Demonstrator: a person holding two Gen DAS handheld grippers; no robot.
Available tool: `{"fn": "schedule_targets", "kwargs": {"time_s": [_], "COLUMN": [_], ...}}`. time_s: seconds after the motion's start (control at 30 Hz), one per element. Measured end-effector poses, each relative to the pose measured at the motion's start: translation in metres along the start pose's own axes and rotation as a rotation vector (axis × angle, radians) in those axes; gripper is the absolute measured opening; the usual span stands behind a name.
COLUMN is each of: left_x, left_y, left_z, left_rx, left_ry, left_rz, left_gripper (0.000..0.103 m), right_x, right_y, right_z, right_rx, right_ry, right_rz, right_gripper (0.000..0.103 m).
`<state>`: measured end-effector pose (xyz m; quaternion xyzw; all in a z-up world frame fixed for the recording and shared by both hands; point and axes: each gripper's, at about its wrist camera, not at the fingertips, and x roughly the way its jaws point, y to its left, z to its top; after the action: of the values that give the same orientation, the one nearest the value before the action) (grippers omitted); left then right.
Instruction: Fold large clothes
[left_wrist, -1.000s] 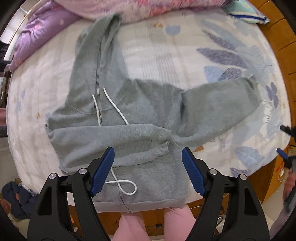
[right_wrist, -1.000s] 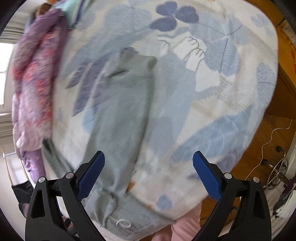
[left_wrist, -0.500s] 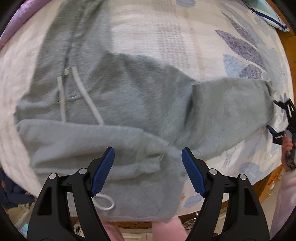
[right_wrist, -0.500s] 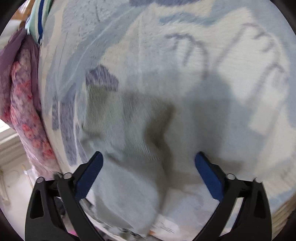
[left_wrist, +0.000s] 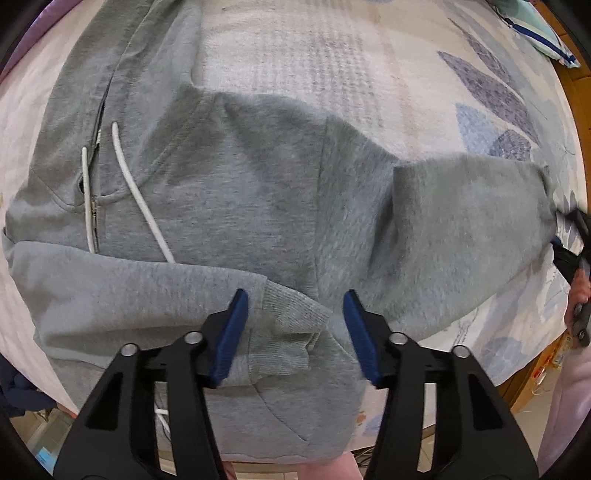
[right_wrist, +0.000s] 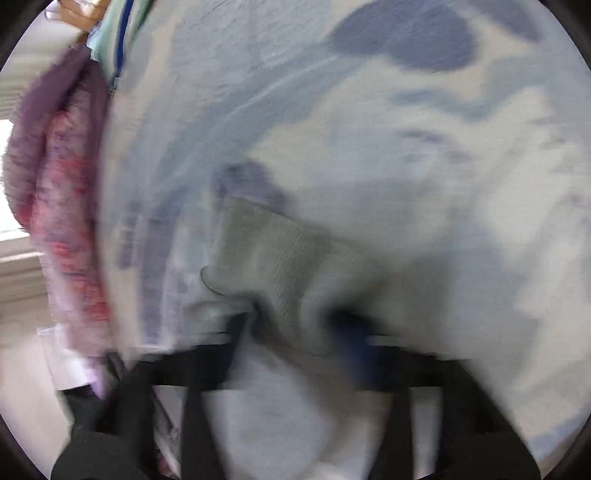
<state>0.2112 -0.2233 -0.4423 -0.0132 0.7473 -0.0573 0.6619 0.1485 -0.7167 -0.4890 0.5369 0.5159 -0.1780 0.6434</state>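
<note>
Two grippers are on the grey hoodie (left_wrist: 236, 192) right now, which is spread flat on the floral bedsheet (left_wrist: 369, 55) with one sleeve already folded across the body. Your left gripper (left_wrist: 293, 332) points straight down over that folded sleeve, and its ribbed cuff (left_wrist: 291, 317) sits right between the blue pads (left_wrist: 231, 336). The jaws are closing but I still see a gap on both sides of the cuff, so you haven't got hold of anything there yet. Up and to the left of that gripper you've got the zipper (left_wrist: 96, 206) and the two white drawstrings (left_wrist: 142, 199) running down the chest. The other sleeve (left_wrist: 461, 229) stretches out to the right of it, all the way to where your right gripper (left_wrist: 570, 240) meets its end at the edge of the view. From the right wrist view everything's pretty smeared, but the ribbed cuff of that sleeve (right_wrist: 266, 251) lies just ahead of the right gripper and the fabric bunches down into its jaws, which are closing onto it, nearly together. Over to the left of that gripper there's a purple and pink blanket (right_wrist: 62, 206) piled along the side of the bed, well clear of the hoodie.
</note>
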Motion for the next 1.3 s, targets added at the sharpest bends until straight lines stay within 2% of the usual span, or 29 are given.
{"fn": "schedule_targets", "kwargs": {"time_s": [0.1,0.2,0.27,0.33,0.4,0.5,0.57,0.67,0.77,0.97,1.2,1.3], "left_x": [0.001,0.008,0.01,0.012,0.019,0.049,0.066,0.069,0.071,0.071,0.069,0.069], "left_y": [-0.005,-0.012,-0.015,-0.018,-0.02,-0.019,-0.024,-0.032,-0.035,-0.044,-0.032,-0.031], "left_z": [0.0,-0.001,0.001,0.005,0.011,0.021,0.024,0.028,0.029,0.013,-0.005,-0.009], "left_rx": [-0.007,-0.018,-0.018,-0.013,-0.02,-0.055,-0.032,-0.023,-0.035,-0.008,-0.007,-0.011], "left_ry": [-0.001,0.006,0.0,-0.003,-0.005,0.066,0.073,0.066,0.045,0.019,-0.039,-0.067], "left_rz": [-0.038,-0.029,-0.025,-0.004,-0.013,-0.002,0.026,0.068,0.073,0.109,0.024,0.003], "left_gripper": [0.048,0.045,0.036,0.035,0.034,0.024,0.024,0.024,0.024,0.024,0.025,0.025], "right_x": [-0.033,-0.061,-0.079,-0.1,-0.121,-0.134,-0.142,-0.148,-0.163,-0.186,-0.191,-0.185], "right_y": [-0.01,-0.004,-0.005,-0.001,0.002,0.006,0.001,0.009,0.034,0.109,0.216,0.256], "right_z": [-0.01,-0.013,-0.015,-0.019,-0.025,-0.033,-0.04,-0.051,-0.062,-0.091,-0.155,-0.192], "right_rx": [0.023,-0.012,0.006,-0.001,-0.039,-0.046,-0.055,-0.096,-0.151,-0.283,-0.493,-0.58], "right_ry": [-0.09,-0.151,-0.178,-0.215,-0.255,-0.269,-0.268,-0.28,-0.281,-0.266,-0.141,-0.081], "right_rz": [0.1,0.074,0.1,0.112,0.097,0.08,0.08,0.11,0.156,0.282,0.469,0.494], "right_gripper": [0.011,0.01,0.009,0.009,0.009,0.009,0.009,0.009,0.008,0.007,0.007,0.007]}}
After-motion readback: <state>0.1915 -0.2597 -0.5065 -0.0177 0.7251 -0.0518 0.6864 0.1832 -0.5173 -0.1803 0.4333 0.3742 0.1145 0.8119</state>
